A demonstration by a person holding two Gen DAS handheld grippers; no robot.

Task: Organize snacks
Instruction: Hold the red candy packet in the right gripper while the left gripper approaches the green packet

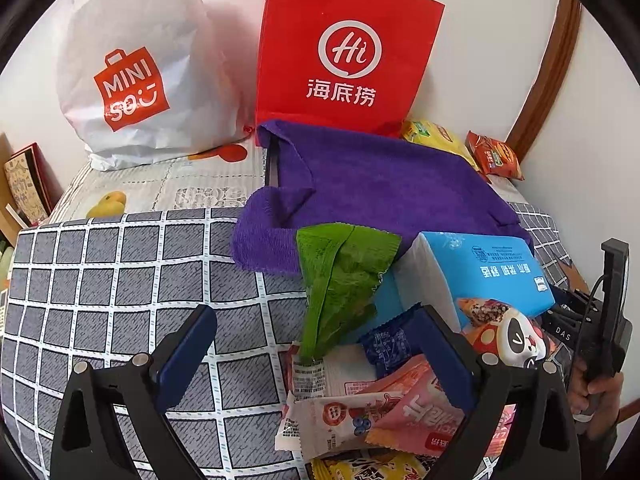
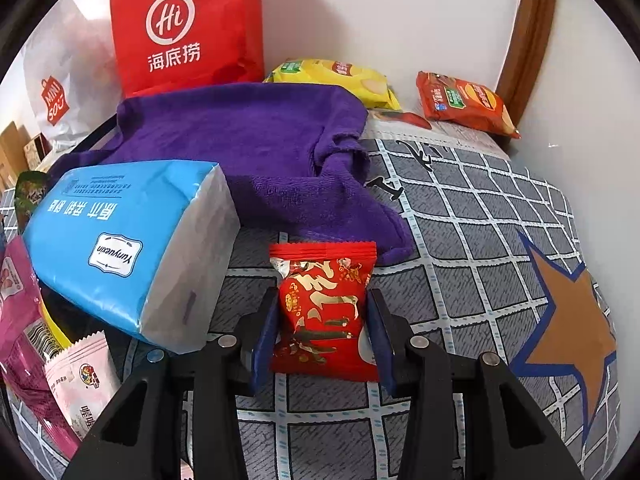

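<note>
between my right tool's (image 2: 323, 316) pads, clamped, sits a small red foil snack packet (image 2: 324, 312), long axis pointing away; my left tool (image 1: 316, 354) gapes apart.

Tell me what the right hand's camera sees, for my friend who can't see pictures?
The right gripper is shut on a small red snack packet above a grey checked cloth. Left of it lies a blue tissue pack, with a purple towel behind. Farther back stand a red paper bag, a yellow chip bag and an orange snack bag.
</note>
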